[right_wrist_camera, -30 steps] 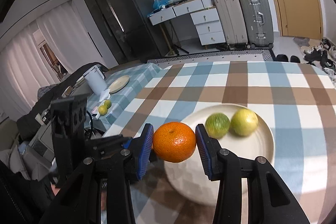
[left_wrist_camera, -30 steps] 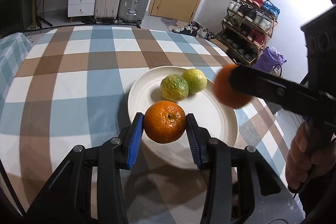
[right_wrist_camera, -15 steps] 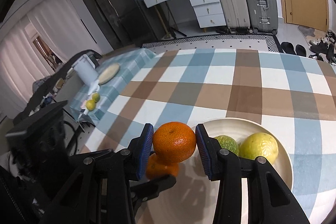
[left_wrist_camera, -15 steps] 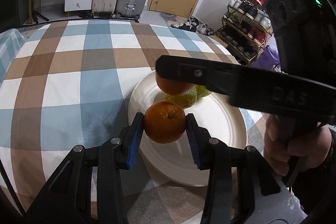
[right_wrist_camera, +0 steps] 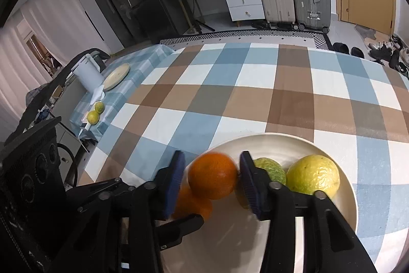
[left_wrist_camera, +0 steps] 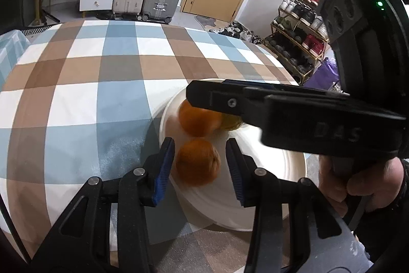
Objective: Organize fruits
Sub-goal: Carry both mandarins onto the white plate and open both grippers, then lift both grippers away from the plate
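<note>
plate (right_wrist_camera: 350, 198): cream, on the checked desk (left_wrist_camera: 76, 99); already holds a green fruit (right_wrist_camera: 274, 170) and a yellow fruit (right_wrist_camera: 313, 177), side by side at its far part.
right claw (right_wrist_camera: 211, 183): over the plate, jaws opening; an orange (right_wrist_camera: 213, 179) sits between the blue pads w/ a gap on the left pad side. On the right pad side I can't tell touch from gap (blur). Reads as a release just under way.
left claw (left_wrist_camera: 202, 165): low over the plate's near-left part; second orange (left_wrist_camera: 198, 165) between its pads, both pads standing apart from the fruit in the left wrist view, so prob. let go or about to be. Blurred, so not sure if it rests on the plate yet.
done so far: two fruits plated; both oranges at the plate, just beside each other.
left to do: claws to clear off w/o nudging the oranges; they may roll.
maybe left: two small yellow-green fruits (right_wrist_camera: 95, 111) lie on a side desk (right_wrist_camera: 122, 91) well apart; whether they belong to the job I can't say.
</note>
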The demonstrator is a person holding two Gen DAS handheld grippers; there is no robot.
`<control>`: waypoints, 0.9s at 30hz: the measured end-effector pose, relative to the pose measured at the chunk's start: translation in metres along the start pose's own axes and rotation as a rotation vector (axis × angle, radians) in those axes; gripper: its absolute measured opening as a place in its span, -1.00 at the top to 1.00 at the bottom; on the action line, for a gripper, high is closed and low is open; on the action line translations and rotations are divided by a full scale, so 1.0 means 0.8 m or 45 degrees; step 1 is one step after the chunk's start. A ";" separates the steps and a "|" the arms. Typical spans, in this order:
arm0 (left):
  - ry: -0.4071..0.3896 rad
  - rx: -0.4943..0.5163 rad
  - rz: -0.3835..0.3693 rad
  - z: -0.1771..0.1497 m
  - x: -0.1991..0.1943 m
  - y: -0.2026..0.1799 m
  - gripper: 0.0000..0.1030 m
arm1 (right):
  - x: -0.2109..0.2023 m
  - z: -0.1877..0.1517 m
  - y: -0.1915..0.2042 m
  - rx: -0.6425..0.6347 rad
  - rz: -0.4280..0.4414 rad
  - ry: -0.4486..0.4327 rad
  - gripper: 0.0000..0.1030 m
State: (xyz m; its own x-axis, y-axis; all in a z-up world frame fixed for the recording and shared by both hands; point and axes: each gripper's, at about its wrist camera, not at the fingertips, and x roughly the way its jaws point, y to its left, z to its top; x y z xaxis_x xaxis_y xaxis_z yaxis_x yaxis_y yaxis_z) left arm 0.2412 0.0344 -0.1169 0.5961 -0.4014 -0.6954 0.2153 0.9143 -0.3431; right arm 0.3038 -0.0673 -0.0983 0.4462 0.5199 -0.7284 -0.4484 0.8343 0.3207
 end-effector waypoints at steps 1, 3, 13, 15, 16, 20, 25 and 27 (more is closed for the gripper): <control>-0.002 0.006 0.005 0.000 -0.001 -0.001 0.24 | -0.003 0.000 0.000 0.000 0.005 -0.015 -0.08; -0.010 0.010 0.006 0.000 -0.003 -0.003 0.22 | -0.011 -0.001 0.000 0.001 0.007 -0.041 -0.10; -0.060 0.036 0.023 -0.001 -0.035 -0.026 -0.24 | -0.089 -0.022 -0.009 0.065 0.011 -0.246 -0.47; -0.082 0.042 0.038 -0.002 -0.048 -0.034 -0.35 | -0.104 -0.029 -0.012 0.079 0.005 -0.281 -0.62; -0.093 0.046 0.049 -0.003 -0.055 -0.037 -0.43 | -0.117 -0.035 -0.013 0.087 -0.002 -0.309 -0.69; -0.134 0.068 0.067 -0.006 -0.084 -0.056 -0.48 | -0.155 -0.057 -0.011 0.098 -0.044 -0.375 -0.88; -0.198 0.082 0.164 -0.016 -0.124 -0.077 -0.65 | -0.196 -0.092 -0.010 0.134 -0.044 -0.445 -0.96; -0.220 0.091 0.177 -0.022 -0.139 -0.086 -0.69 | -0.210 -0.108 -0.010 0.153 -0.051 -0.469 -0.98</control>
State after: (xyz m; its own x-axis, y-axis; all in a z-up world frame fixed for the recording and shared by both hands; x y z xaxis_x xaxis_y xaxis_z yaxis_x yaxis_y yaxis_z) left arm 0.1469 0.0152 -0.0272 0.7460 -0.2618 -0.6123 0.1724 0.9641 -0.2020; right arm 0.1653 -0.1771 -0.0307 0.7197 0.4993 -0.4824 -0.3409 0.8594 0.3810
